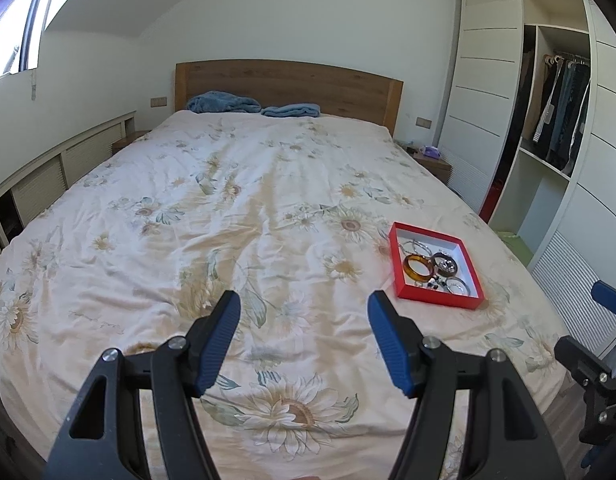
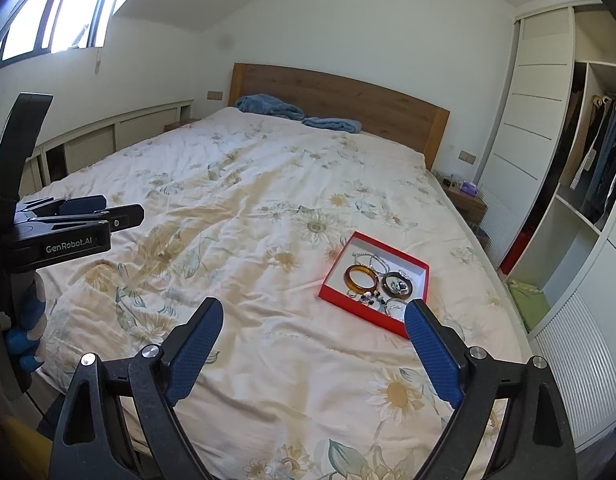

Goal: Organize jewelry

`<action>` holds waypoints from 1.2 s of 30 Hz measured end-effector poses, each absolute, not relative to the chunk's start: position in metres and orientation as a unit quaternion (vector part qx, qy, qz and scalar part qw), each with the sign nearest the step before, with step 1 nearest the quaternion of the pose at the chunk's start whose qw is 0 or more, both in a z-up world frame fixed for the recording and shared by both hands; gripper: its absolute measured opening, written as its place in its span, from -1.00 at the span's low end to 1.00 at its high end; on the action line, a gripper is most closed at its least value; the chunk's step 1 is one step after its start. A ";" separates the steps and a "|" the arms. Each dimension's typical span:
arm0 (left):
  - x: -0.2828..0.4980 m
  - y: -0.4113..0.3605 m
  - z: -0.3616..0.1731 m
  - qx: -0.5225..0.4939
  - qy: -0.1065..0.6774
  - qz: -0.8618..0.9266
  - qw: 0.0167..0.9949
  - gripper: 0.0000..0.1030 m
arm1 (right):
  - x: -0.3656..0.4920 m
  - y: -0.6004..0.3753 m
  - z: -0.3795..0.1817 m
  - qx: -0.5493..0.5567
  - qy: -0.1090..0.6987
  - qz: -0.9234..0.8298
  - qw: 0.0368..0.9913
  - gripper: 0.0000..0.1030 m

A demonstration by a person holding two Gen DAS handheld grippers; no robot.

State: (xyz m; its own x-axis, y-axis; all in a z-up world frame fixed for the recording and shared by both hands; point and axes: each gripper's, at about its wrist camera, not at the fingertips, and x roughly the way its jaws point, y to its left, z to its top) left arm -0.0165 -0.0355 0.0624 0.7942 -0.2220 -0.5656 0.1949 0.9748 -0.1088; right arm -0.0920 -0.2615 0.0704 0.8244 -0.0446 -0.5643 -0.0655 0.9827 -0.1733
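A red box with a white inside [image 1: 400, 264] [image 2: 333, 287] lies on the bed's right side. In it are an amber bangle [image 1: 418, 267] [image 2: 361, 277], a dark bangle [image 1: 445, 263] [image 2: 398, 284], silver chains [image 1: 418, 246] [image 2: 374, 260], a clear ring-shaped piece [image 1: 458, 286] and small beads [image 2: 370, 299]. My left gripper [image 1: 304, 308] is open and empty, above the bed to the left of the box. My right gripper [image 2: 314, 312] is open and empty, just in front of the box. The left gripper also shows from the side in the right wrist view [image 2: 84, 216].
The bed carries a cream sunflower quilt [image 1: 228, 220] [image 2: 236, 220], with blue folded blankets [image 1: 224, 102] [image 2: 270, 107] at the wooden headboard [image 1: 288, 84]. A bedside table [image 1: 432, 160] and an open wardrobe with hanging clothes [image 1: 560, 112] [image 2: 600, 152] stand on the right.
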 end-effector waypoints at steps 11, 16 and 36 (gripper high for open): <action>-0.008 -0.044 0.049 -0.015 0.316 -0.124 0.941 0.25 | -0.076 -0.262 0.056 -0.089 0.318 0.008 0.944 0.78; -0.004 -0.052 0.042 -0.008 0.326 -0.132 0.936 0.25 | -0.069 -0.264 0.049 -0.085 0.328 0.009 0.941 0.78; 0.009 -0.077 0.016 0.009 0.356 -0.156 0.921 0.25 | -0.043 -0.274 0.023 -0.073 0.366 0.005 0.928 0.78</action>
State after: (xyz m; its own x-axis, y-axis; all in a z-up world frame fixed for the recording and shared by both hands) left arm 0.0087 -0.0773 0.0158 0.6971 -0.2815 -0.6594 0.2944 0.9510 -0.0948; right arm -0.0431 -0.2741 0.0226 0.7316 -0.0442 -0.6803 -0.0620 0.9894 -0.1310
